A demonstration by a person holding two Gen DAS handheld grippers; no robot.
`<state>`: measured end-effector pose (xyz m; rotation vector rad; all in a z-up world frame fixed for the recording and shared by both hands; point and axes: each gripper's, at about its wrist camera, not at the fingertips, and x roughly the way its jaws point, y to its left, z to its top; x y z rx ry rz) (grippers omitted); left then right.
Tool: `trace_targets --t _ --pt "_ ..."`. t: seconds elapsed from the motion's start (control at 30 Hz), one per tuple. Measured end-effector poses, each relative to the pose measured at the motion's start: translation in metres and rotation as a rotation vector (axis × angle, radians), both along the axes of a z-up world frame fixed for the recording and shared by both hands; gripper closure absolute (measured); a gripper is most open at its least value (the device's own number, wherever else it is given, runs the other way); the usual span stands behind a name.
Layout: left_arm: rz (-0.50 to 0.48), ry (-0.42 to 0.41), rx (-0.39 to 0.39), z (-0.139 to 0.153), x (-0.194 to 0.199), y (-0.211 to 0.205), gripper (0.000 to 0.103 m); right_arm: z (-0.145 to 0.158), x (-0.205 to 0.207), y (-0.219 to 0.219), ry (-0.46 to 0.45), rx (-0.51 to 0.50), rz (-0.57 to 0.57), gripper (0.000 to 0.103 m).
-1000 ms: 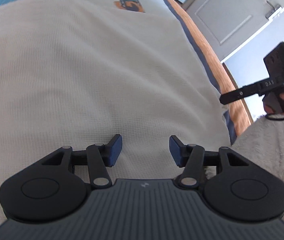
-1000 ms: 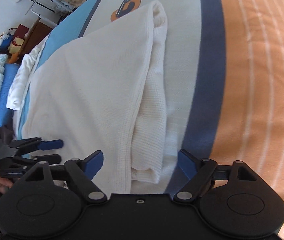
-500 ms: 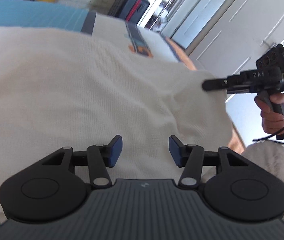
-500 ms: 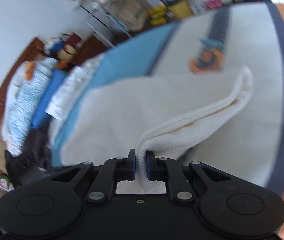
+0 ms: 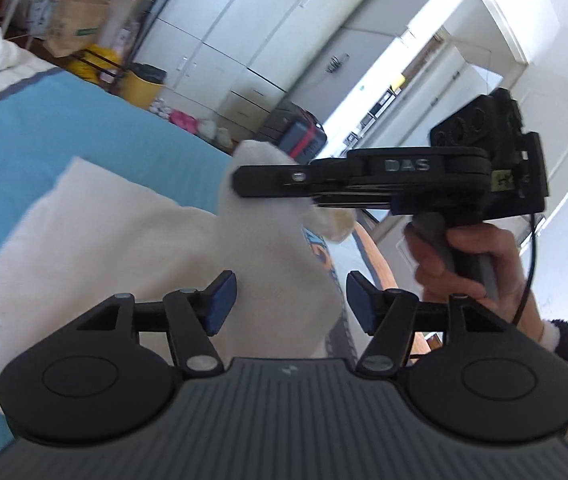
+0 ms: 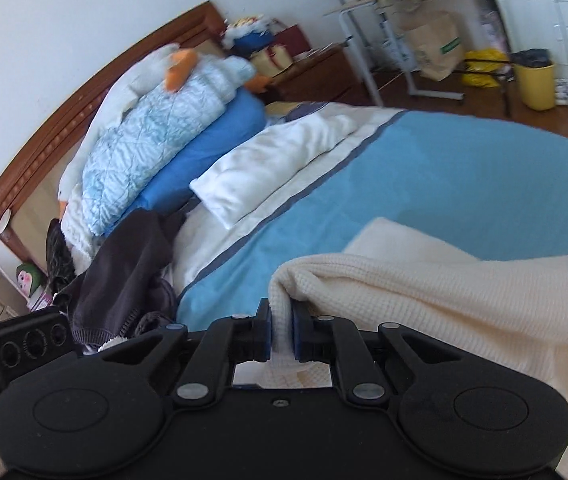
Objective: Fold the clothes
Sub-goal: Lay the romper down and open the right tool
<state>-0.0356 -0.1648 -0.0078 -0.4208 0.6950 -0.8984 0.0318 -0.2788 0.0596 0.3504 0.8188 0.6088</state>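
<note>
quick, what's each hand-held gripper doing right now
Left hand-held gripper: jaws opening, holding nothing.
Right hand-held gripper: shut on the cream knit garment.

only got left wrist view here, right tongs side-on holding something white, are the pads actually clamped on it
Observer: Yes. In the right wrist view the right tongs are shut on an edge of the cream waffle-knit garment, cloth pinched between both pads.
Operator: ok and what's under the cloth over there
Observer: The blue bedspread; the lifted edge hangs above it.
Operator: anything else on the bed i can't see
Observer: A dark garment lies crumpled on the bed towards the headboard, apart from the cream one.
Operator: and my left tongs
Observer: The left tongs are opening, with nothing between the pads.
</note>
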Motion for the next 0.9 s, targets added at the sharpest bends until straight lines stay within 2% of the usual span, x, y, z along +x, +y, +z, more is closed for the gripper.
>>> trace_targets --t 0.1,0.13,0.2,0.3,0.33,0.43,0.53,0.67,0.77,0.83,0.9 --pt "0.037 0.067 0.043 -0.029 0.012 0.024 0.037 -0.03 0.027 0.028 0.074 0.018 -0.038 0.076" --pt "0.053 0.09 0.06 -0.041 0.017 0.028 0.037 -0.044 0.026 0.025 0.109 0.043 -0.058 0.07" --pt "0.088 0.161 0.082 -0.069 0.028 0.039 0.036 -0.06 0.015 0.017 0.149 0.059 -0.087 0.067" --pt "0.112 0.297 0.042 -0.095 0.041 0.052 0.036 -0.07 -0.013 0.0 0.139 0.046 -0.136 0.056" --pt "0.118 0.313 0.021 -0.096 0.043 0.054 0.036 -0.072 -0.025 -0.008 0.132 0.036 -0.159 0.052" --pt "0.145 0.285 0.008 -0.092 0.048 0.054 0.036 -0.078 -0.055 -0.03 0.129 -0.002 -0.234 0.049" --pt "0.197 0.219 0.066 -0.087 0.04 0.051 0.036 -0.087 -0.07 -0.055 0.153 0.007 -0.33 0.046" --pt "0.227 0.158 0.132 -0.087 0.038 0.04 0.036 -0.094 -0.058 -0.076 0.168 0.129 -0.43 0.04" --pt "0.22 0.13 0.182 -0.09 0.045 0.028 0.036 -0.1 -0.048 -0.076 0.14 0.137 -0.467 0.037" --pt "0.237 0.144 0.174 -0.095 0.047 0.026 0.036 -0.106 -0.042 -0.077 0.128 0.147 -0.494 0.036" --pt "0.267 0.157 0.162 -0.099 0.049 0.027 0.045 -0.113 -0.038 -0.08 0.126 0.179 -0.518 0.036"
